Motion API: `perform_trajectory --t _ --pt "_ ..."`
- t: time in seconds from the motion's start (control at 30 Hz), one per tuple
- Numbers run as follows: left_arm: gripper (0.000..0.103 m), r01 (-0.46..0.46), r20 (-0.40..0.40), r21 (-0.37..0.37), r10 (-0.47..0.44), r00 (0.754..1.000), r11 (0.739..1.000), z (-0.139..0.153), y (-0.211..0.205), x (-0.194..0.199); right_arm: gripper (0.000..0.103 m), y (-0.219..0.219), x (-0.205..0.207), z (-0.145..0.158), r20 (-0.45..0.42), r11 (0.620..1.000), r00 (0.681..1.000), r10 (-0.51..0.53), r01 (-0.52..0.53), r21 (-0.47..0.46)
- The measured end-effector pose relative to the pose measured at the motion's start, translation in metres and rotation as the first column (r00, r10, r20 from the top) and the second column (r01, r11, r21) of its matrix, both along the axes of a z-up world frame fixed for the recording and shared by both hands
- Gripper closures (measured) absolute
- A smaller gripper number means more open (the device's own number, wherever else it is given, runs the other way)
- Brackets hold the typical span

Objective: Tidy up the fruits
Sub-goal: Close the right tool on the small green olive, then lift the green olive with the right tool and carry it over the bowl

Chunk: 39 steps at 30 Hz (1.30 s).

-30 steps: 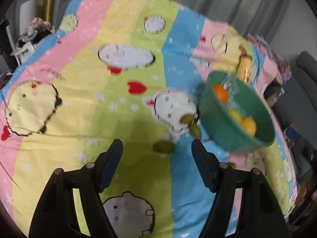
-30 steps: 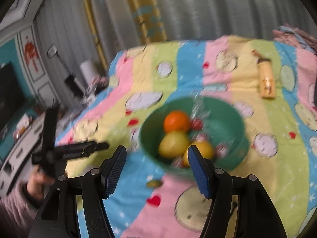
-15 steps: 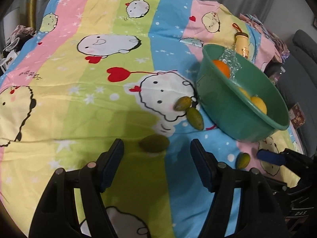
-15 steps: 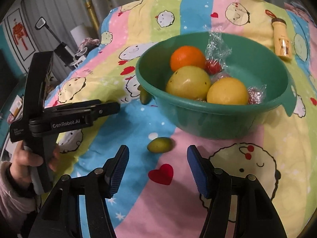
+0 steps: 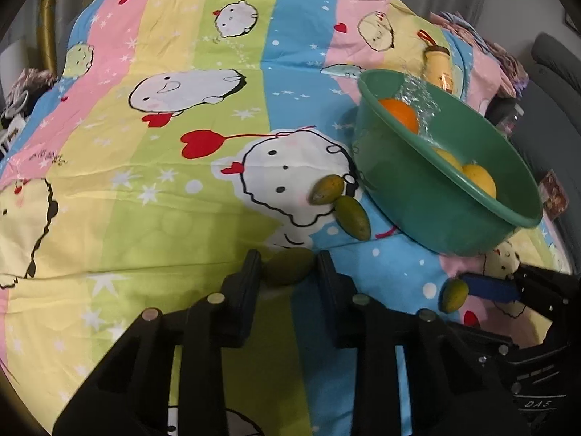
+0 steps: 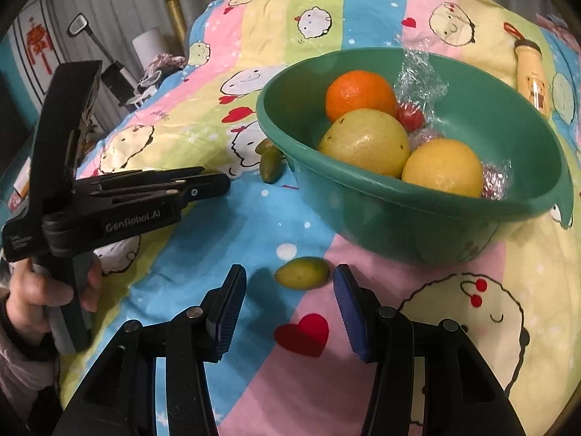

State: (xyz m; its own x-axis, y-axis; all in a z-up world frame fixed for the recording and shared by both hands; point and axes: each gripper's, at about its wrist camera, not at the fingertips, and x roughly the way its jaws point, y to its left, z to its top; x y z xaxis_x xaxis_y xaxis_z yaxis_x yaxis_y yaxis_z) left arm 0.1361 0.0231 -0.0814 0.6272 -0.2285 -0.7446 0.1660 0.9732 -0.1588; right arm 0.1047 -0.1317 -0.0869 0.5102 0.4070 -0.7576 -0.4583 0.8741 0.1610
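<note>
A green bowl (image 5: 410, 200) (image 6: 363, 214) on the striped cartoon bedspread holds an orange (image 6: 359, 94), two yellow fruits and plastic-wrapped red pieces. My left gripper (image 5: 288, 257) is closing, and its pads touch both sides of a small green fruit (image 5: 288, 270) lying on the cloth. My right gripper (image 6: 288, 270) is closing too. Another small green fruit (image 6: 302, 272) (image 5: 454, 294) lies between its blue fingertips (image 6: 232, 290), untouched. Two more green fruits (image 5: 326, 189) (image 5: 352, 218) rest against the bowl's left side.
A yellow bottle (image 5: 439, 69) (image 6: 532, 76) lies beyond the bowl. A person's hand (image 6: 54, 290) holds the left gripper's handle at the bed's left edge. Grey furniture (image 5: 552, 65) stands to the right, and clutter (image 6: 159, 65) lies past the far left corner.
The left gripper moved forward onto the nearest green fruit and its jaws narrowed sharply around it. The right gripper dropped closer to its own green fruit and its jaws narrowed a little.
</note>
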Motion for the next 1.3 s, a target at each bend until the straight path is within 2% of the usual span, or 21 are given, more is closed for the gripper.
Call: perform_trajectory --t 0.17,0.3,0.67,1.3 --pt "0.073 0.017 0.002 -0.010 -0.017 1.000 1.000 0.000 0.000 -0.001 0.056 0.004 0.003 -0.001 0.015 0.999 1.000 0.004 -0.003 -0.035" --pt "0.073 0.016 0.010 -0.023 -0.016 1.000 1.000 0.001 0.002 -0.003 0.070 0.007 0.004 -0.002 0.041 0.996 0.999 0.009 -0.006 -0.084" --pt "0.073 0.039 0.021 -0.051 -0.038 0.999 0.998 0.008 0.001 -0.012 0.070 -0.003 -0.003 0.005 0.036 1.000 0.999 0.030 -0.030 0.008" --pt "0.073 0.033 0.068 -0.056 -0.029 0.997 0.998 0.037 -0.002 -0.034 0.070 -0.009 -0.022 0.033 0.115 0.992 0.991 0.066 -0.077 0.099"
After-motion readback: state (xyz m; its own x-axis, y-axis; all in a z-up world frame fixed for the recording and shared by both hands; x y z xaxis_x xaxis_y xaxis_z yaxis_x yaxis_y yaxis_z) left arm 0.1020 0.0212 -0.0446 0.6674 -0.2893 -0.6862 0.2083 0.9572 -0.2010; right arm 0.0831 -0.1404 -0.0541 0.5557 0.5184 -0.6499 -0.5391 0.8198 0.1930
